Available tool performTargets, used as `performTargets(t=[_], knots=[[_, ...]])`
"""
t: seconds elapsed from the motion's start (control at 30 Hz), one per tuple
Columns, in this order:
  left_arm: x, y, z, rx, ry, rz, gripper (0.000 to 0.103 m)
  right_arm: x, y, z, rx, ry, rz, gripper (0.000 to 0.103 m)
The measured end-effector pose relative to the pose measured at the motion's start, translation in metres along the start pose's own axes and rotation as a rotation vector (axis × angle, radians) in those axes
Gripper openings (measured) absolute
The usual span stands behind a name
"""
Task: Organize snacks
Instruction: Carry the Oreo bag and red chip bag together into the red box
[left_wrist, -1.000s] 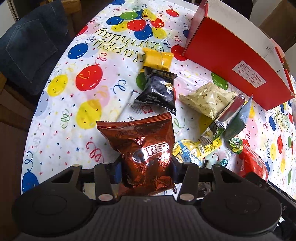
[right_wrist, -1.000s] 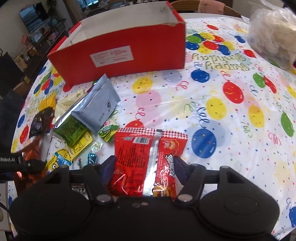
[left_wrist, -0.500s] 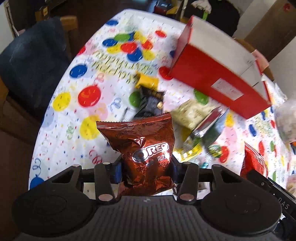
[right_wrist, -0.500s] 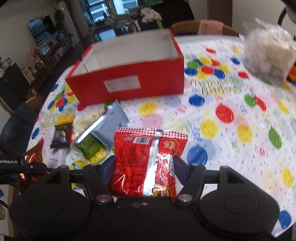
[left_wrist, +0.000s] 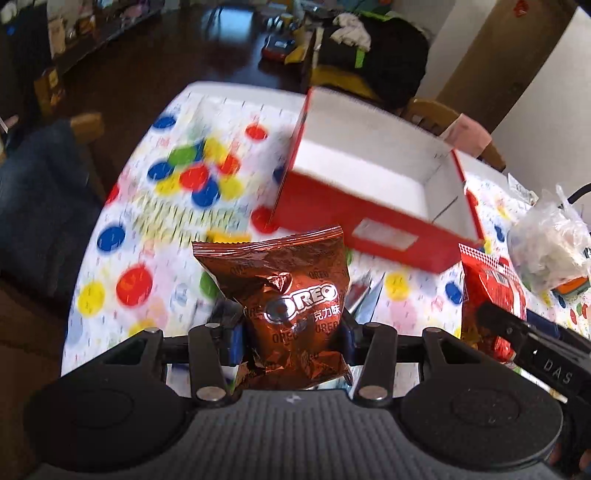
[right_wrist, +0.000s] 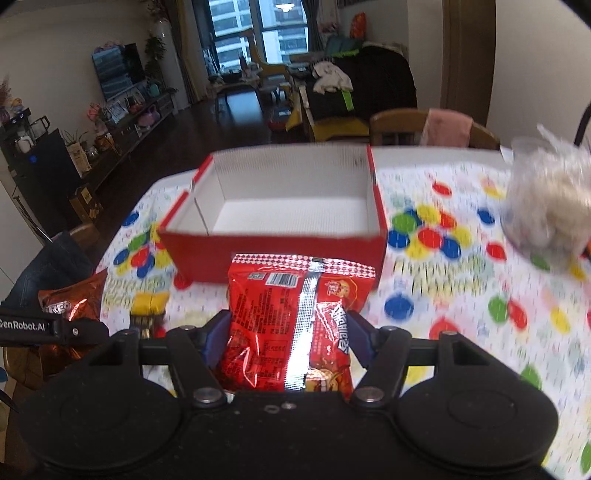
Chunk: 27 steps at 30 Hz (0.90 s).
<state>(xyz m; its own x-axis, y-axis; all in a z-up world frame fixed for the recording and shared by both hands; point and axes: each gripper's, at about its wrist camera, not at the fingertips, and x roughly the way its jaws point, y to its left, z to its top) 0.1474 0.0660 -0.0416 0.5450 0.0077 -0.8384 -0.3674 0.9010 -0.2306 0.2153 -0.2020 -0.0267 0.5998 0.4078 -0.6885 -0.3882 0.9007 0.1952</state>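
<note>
Left claw (left_wrist: 291, 334): I see it closed partway on the brown Oreo bag (left_wrist: 291, 306), both blue pads pressing the bag's lower sides; the bag stands upright between them and hangs clear of the desk (left_wrist: 122, 258).
Right claw (right_wrist: 288, 339): I see it closed partway on the red snack bag (right_wrist: 291, 325), back side with the silver seam facing my camera; the pads press its left and right edges, and the bag is off the desk.
Red box (right_wrist: 273, 251): open-topped, white inside, resting on the desk beyond both claws; I can see its floor from the right wrist view and nothing lies on the part that shows.
Relative position: in the left wrist view the red snack bag (left_wrist: 491, 299) and the right claw's black body show at the right edge, beside the Oreo bag; in the right wrist view the Oreo bag (right_wrist: 70, 306) shows at the left edge.
Desk cover: white cloth printed with coloured balloons; blurred in both views.
Remaining snacks: a yellow packet (right_wrist: 149, 301) lies on the desk left of the red snack bag, in front of the box; further packets are too blurred for me to tell apart.
Clear plastic bag (right_wrist: 546, 206): sits on the desk to the right of the box, pale contents, blurred.
</note>
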Motion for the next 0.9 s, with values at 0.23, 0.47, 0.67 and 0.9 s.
performTargets(t=[0.23, 0.47, 0.67, 0.9], knots=[[0.006, -0.023, 0.04, 0.054, -0.043, 0.0, 0.047, 0.015, -0.009, 0.039, -0.03, -0.036, -0.008, 0.065], [0.018, -0.048, 0.083, 0.104, -0.054, 0.007, 0.047, 0.036, -0.02, 0.075, -0.042, -0.041, 0.01, 0.065], [0.04, -0.069, 0.118, 0.14, -0.045, 0.03, 0.047, 0.058, -0.023, 0.103, -0.063, -0.046, 0.007, 0.065], [0.075, -0.086, 0.152, 0.144, -0.012, 0.047, 0.047, 0.094, -0.03, 0.129, -0.078, -0.011, 0.017, 0.065]])
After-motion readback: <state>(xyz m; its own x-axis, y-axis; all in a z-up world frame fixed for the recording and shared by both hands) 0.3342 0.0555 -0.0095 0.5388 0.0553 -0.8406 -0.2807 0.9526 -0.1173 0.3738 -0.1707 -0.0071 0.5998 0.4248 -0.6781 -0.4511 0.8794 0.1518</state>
